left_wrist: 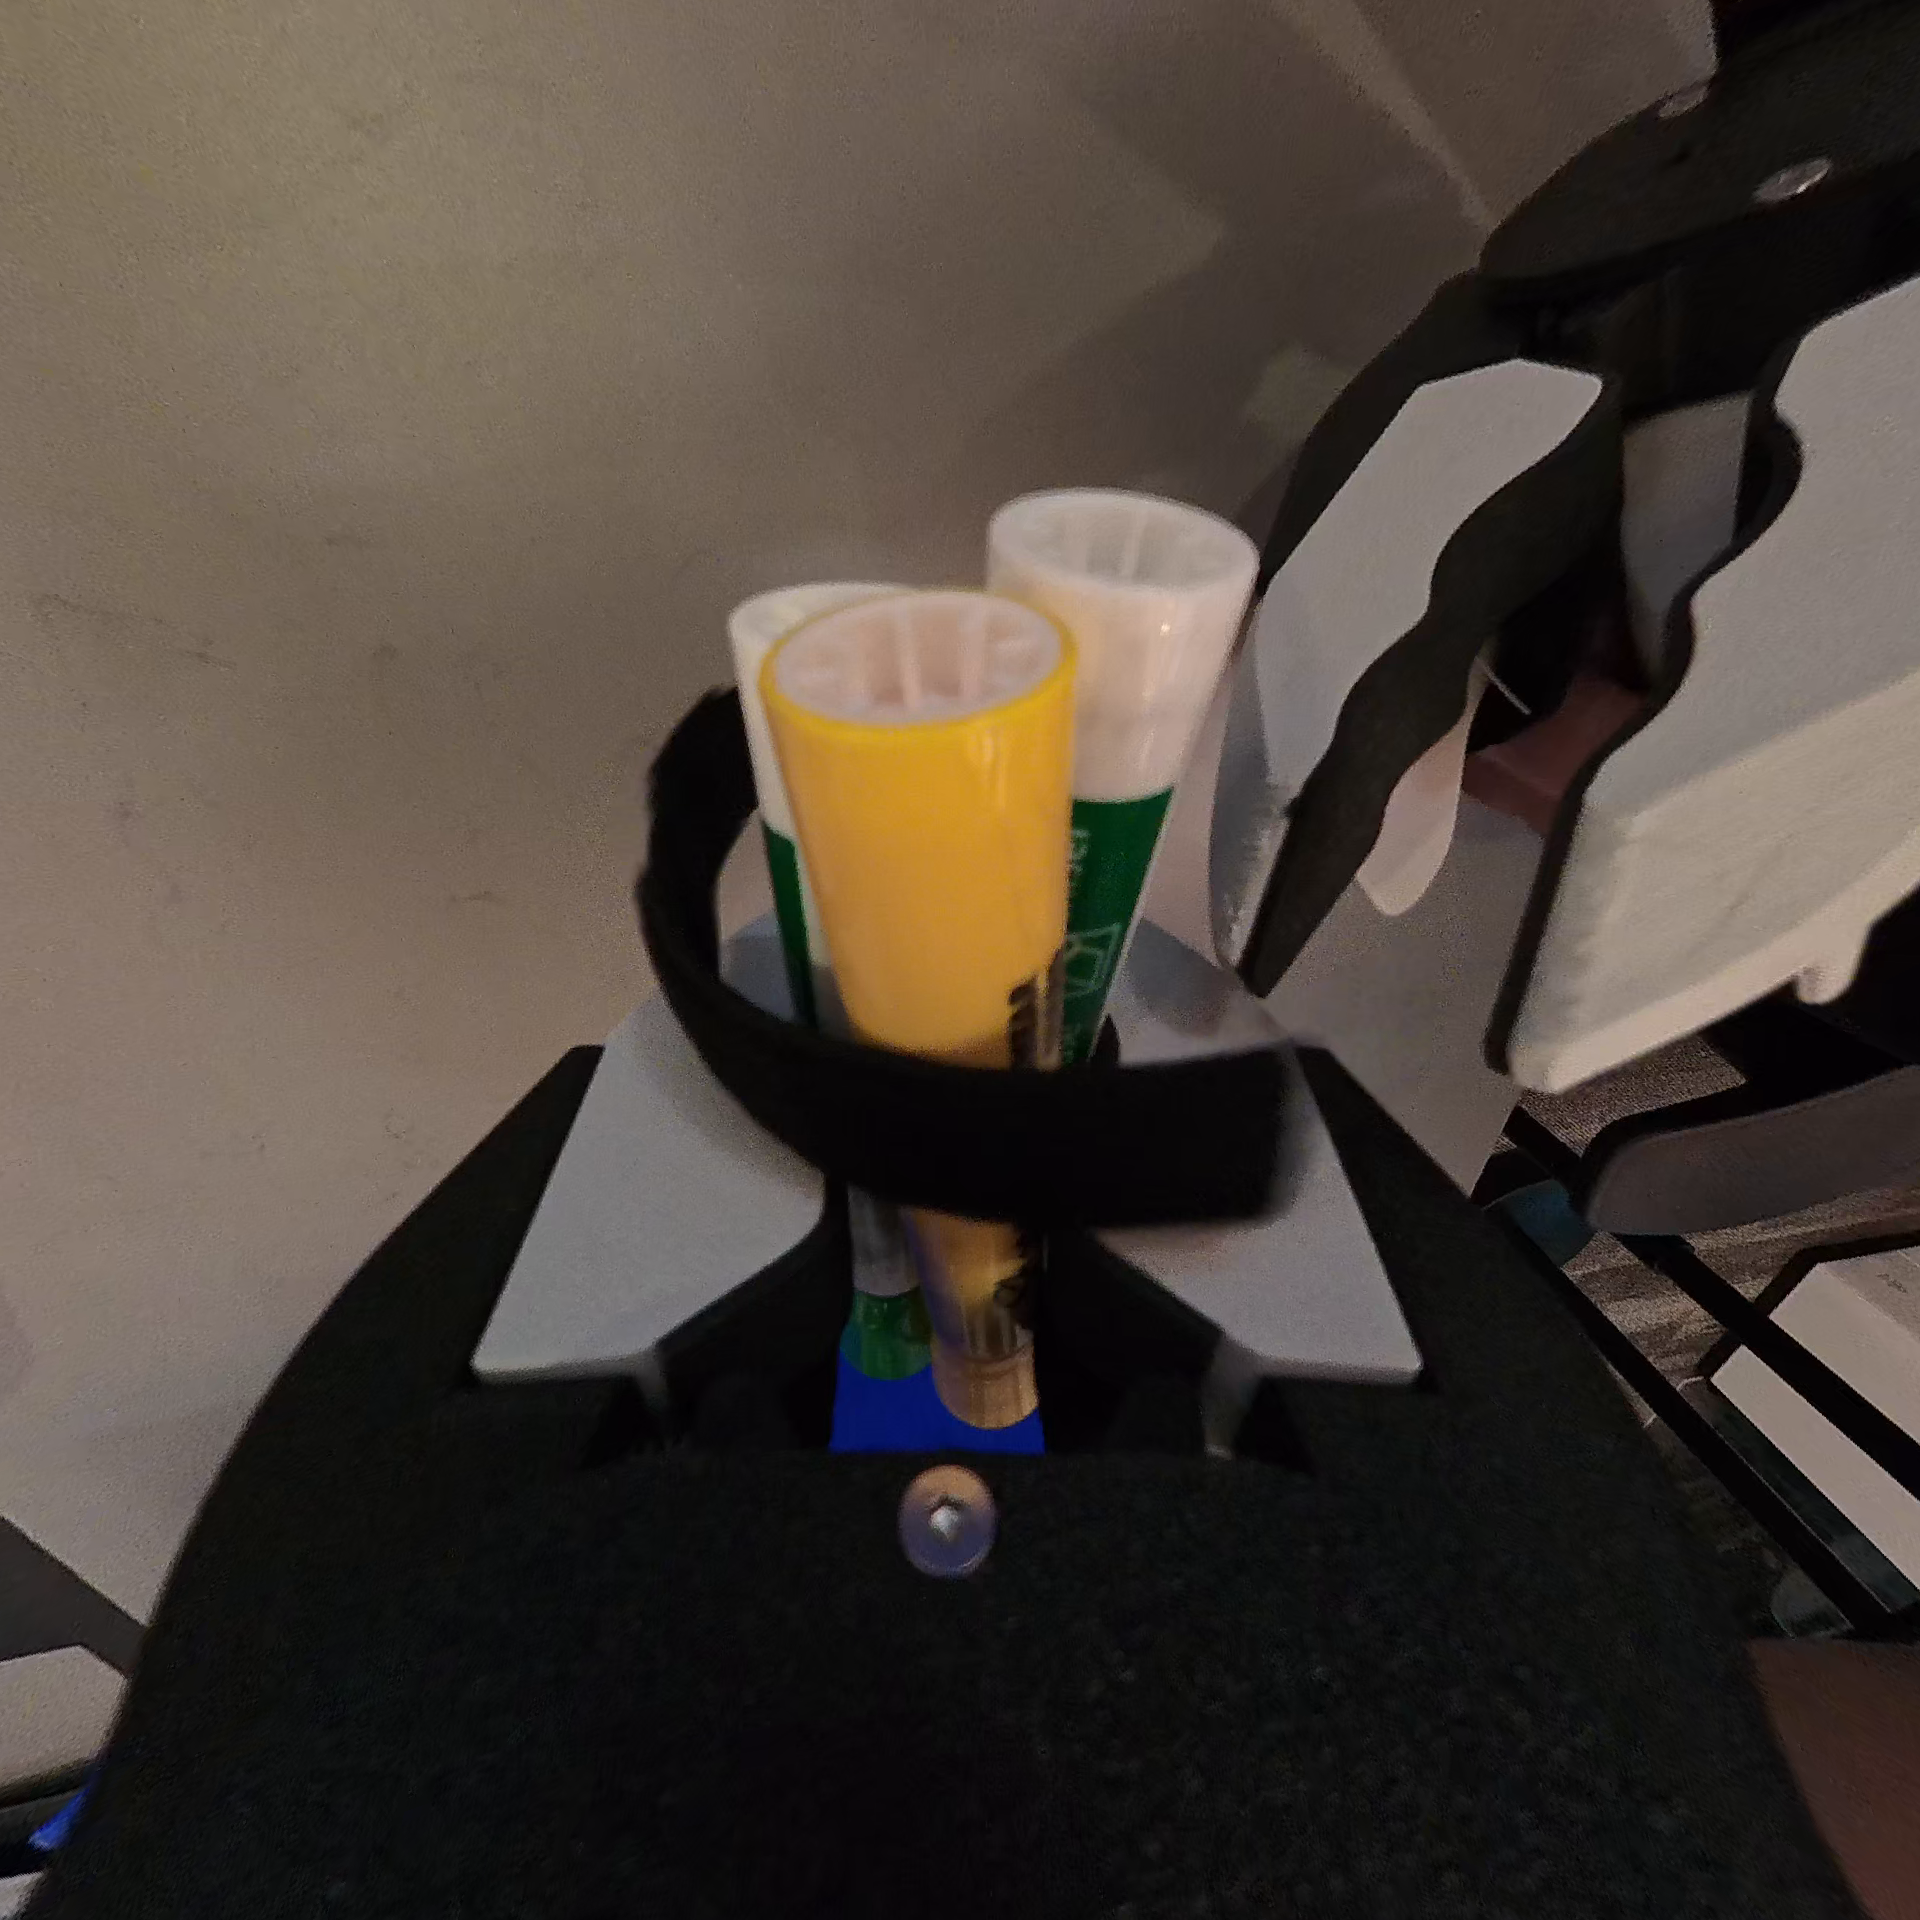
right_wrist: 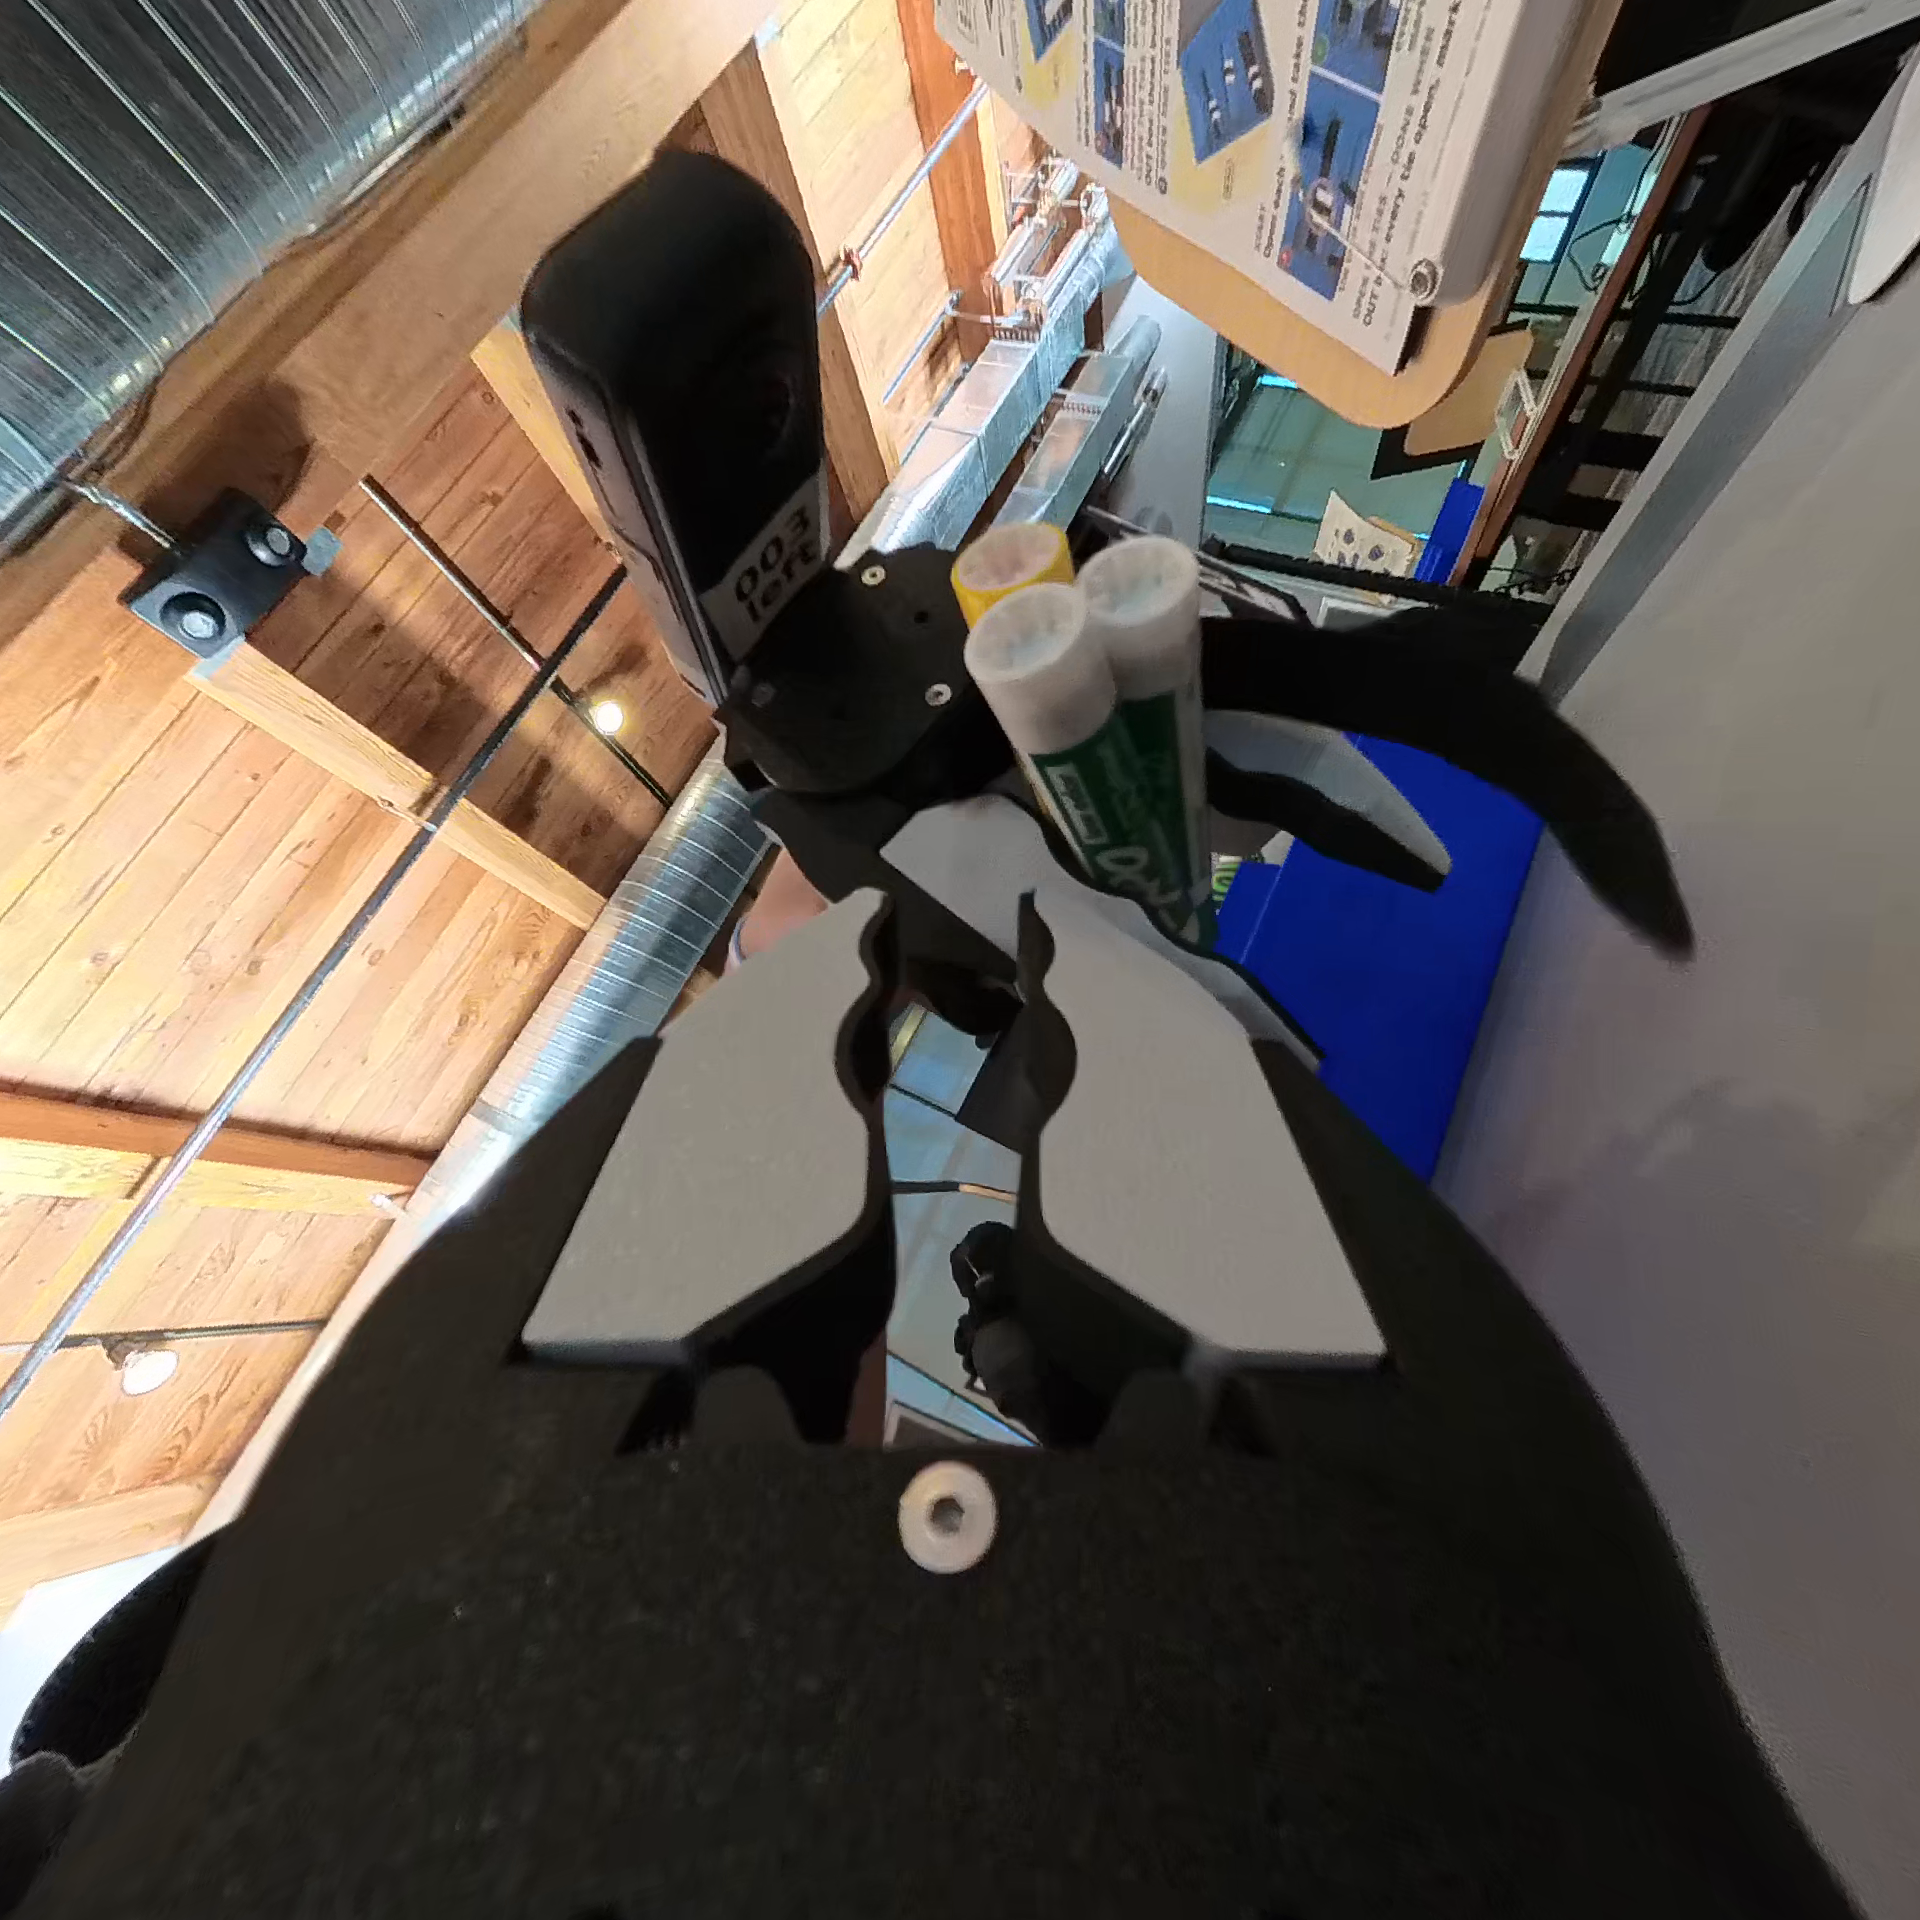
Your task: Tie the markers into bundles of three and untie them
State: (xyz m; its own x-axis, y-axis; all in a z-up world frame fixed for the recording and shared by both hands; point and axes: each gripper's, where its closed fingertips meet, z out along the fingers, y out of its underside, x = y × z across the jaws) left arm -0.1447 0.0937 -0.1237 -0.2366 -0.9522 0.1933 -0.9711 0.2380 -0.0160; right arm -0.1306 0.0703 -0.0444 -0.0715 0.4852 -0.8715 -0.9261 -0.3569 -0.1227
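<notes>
My left gripper (left_wrist: 956,997) is shut on three markers held upright: a yellow marker (left_wrist: 925,831) in front and two green markers with white caps (left_wrist: 1122,644) beside and behind it. A black strap (left_wrist: 987,1122) loops loosely around them and crosses over itself just above the fingertips. My right gripper (left_wrist: 1382,1018) is open and empty, close to the right of the markers. In the right wrist view my right gripper (right_wrist: 954,914) stands open in front of the bundle (right_wrist: 1039,665), and the strap's loose end (right_wrist: 1600,821) trails to the right, blurred.
A blue bin (right_wrist: 1371,935) lies behind the markers on the grey table (right_wrist: 1714,1143). A clipboard with a printed sheet (right_wrist: 1299,156) hangs at the top. A pale surface (left_wrist: 416,416) fills the left wrist view, with a black wire frame (left_wrist: 1662,1299) at the right. Left tips to right tips: about 8 cm.
</notes>
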